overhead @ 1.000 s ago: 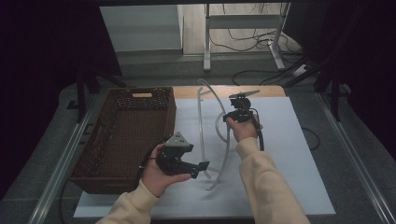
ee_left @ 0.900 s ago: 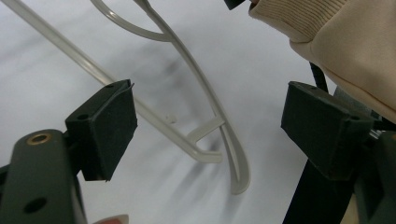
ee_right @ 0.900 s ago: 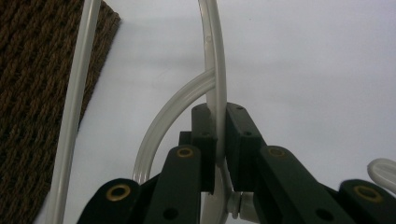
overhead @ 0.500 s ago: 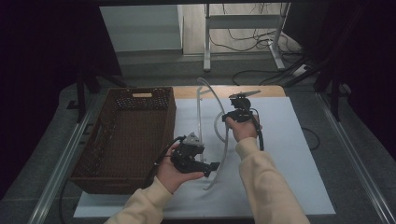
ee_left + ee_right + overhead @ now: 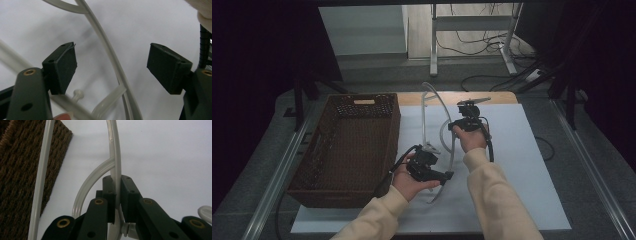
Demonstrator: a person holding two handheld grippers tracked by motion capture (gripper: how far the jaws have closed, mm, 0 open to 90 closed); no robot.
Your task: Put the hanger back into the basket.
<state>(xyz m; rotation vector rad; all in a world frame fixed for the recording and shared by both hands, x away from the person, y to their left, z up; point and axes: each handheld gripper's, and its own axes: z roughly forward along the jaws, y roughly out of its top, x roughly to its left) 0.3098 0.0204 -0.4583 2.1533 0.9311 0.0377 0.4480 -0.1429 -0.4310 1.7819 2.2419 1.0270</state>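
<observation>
right tool (image 5: pixel 117 202): pinching thin white curved plastic hanger (image 5: pixel 115 157) | left tool (image 5: pixel 112 70): spread, hanger rod between pads | advice: centre rod, press together squarely

- We see a pale grey-white plastic hanger frame (image 5: pixel 438 120) of thin curved rods, standing partly raised off the white tabletop (image 5: pixel 522 170) just beside a brown wicker basket (image 5: pixel 347 145).
- The right claw (image 5: pixel 116 195) pinches one curved rod; the left claw (image 5: pixel 112 70) straddles another, jaws apart.
</observation>
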